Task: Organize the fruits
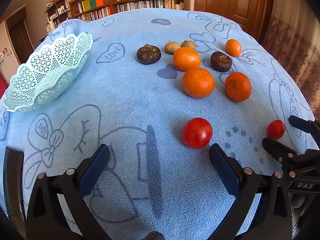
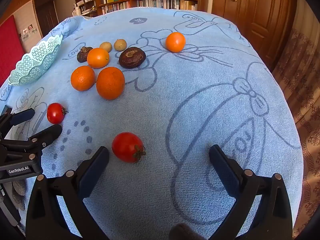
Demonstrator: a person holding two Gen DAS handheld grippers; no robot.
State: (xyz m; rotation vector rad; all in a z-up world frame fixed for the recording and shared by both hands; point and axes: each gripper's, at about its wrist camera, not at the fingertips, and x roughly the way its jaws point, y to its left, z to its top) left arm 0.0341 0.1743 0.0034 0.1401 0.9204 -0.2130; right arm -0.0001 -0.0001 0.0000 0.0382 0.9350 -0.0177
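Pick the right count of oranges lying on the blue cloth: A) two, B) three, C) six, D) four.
D: four oranges lie on the blue cloth, namely a near pair, one just behind them, and one apart on the far right; the mint basket holds no orange.
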